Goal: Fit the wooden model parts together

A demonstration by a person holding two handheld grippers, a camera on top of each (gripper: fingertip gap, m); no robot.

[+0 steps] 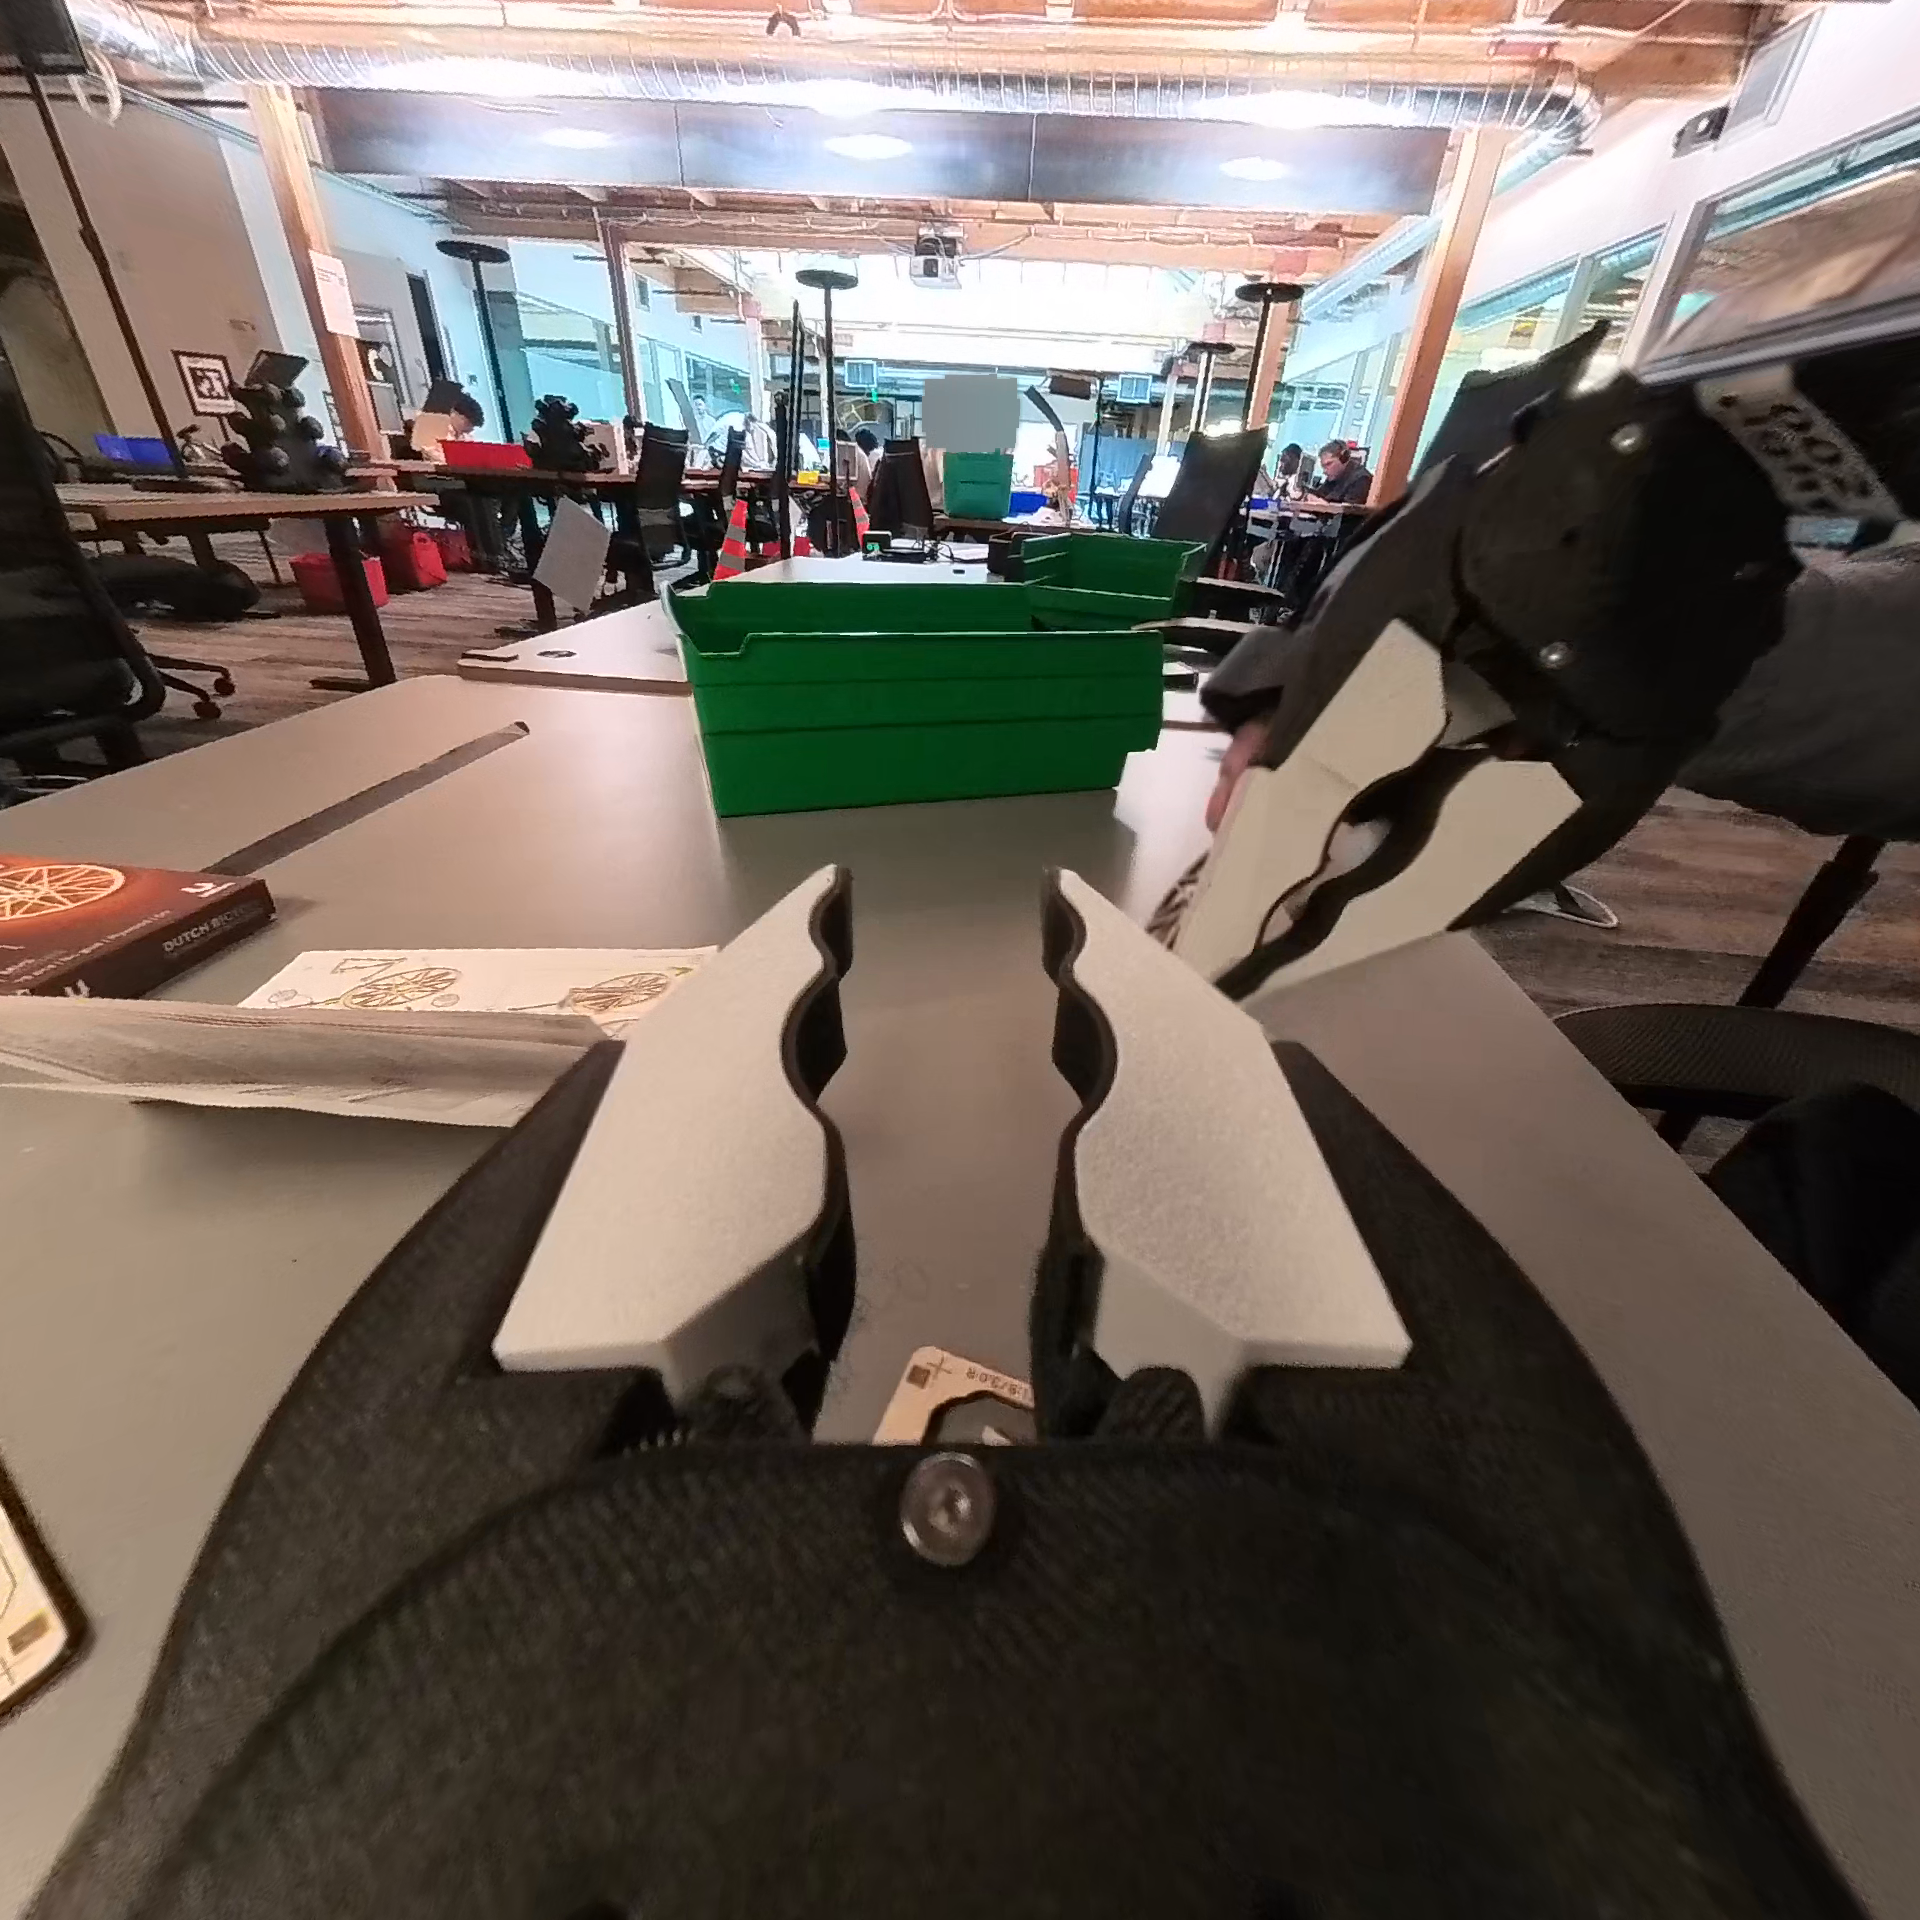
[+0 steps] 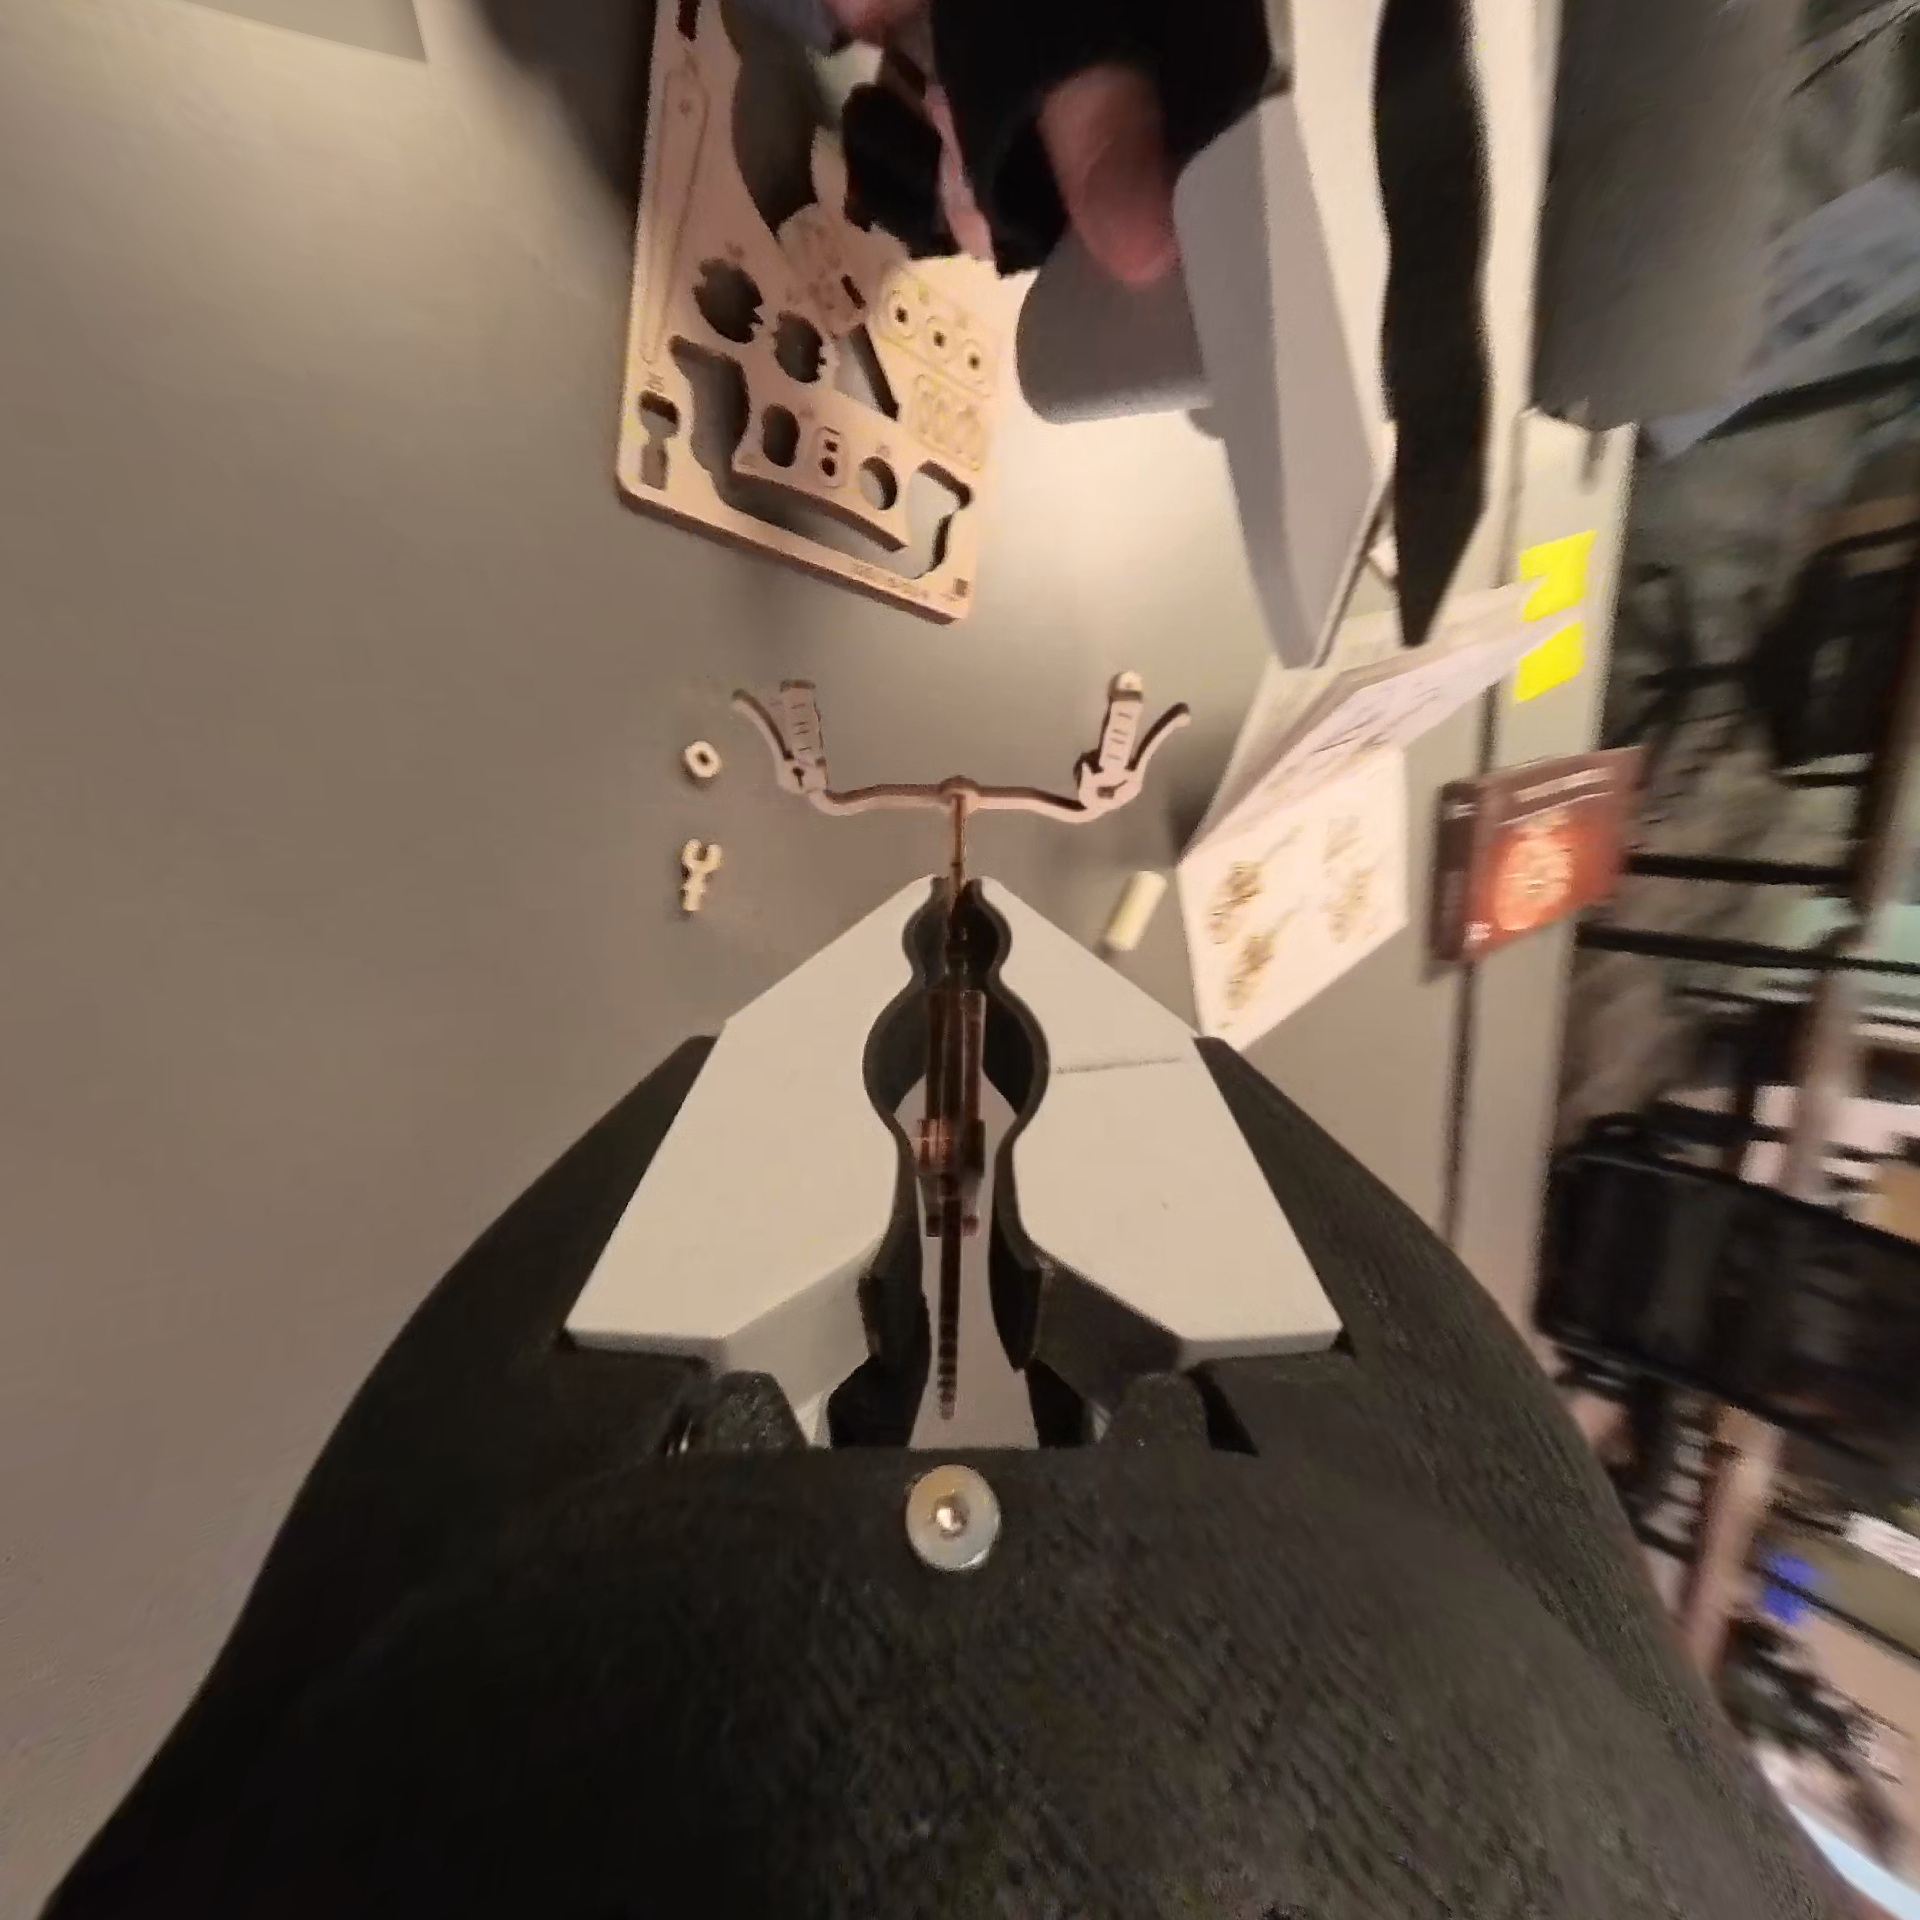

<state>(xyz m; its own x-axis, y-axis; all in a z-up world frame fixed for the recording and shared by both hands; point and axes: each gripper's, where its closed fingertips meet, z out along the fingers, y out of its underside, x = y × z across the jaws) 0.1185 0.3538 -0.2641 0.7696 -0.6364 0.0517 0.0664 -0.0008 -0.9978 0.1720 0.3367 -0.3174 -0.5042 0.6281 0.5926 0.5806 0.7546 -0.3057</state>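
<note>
Fingers of the right gripper (image 2: 954, 888) are clamped on a thin wooden model assembly (image 2: 951, 1101), its handlebar piece (image 2: 956, 795) projecting beyond the tips above the grey table (image 2: 312, 623). Farther out lie two small loose parts (image 2: 701, 810) and a punched wooden sheet (image 2: 810, 416). Left gripper (image 1: 945, 894) fingers stand apart and empty, green trays (image 1: 925, 717) beyond.

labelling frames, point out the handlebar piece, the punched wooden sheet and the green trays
handlebar piece (image 2: 961, 795): right wrist view, centre of the bar
punched wooden sheet (image 2: 665, 312): right wrist view, left border strip
green trays (image 1: 920, 717): left wrist view, front wall
</note>
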